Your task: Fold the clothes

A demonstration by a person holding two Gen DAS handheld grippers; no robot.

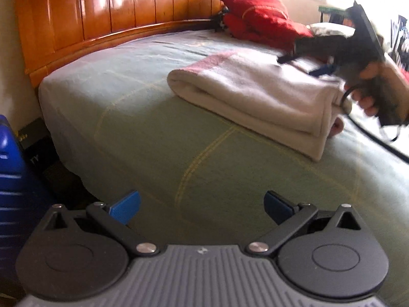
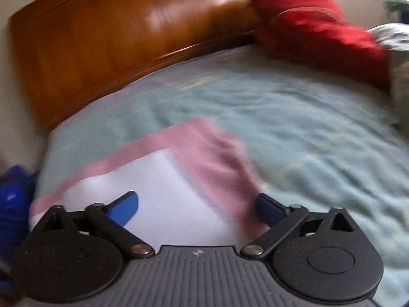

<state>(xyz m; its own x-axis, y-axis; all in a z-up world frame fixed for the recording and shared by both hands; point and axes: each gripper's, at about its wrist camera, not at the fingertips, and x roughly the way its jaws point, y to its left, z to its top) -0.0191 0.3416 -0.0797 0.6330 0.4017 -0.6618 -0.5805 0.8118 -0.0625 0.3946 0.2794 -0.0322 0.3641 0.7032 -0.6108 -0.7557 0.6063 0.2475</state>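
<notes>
The left claw [image 1: 202, 206] gapes empty over the bed [image 1: 204, 153]; the right claw [image 2: 196, 208], also spread, hovers above the white-and-pink garment [image 1: 250, 89], lying folded there. Any further pressing should stay flat along its creases.

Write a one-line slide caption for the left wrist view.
Open left gripper above the green bedspread, facing a folded white garment; the right gripper is over it.
</notes>
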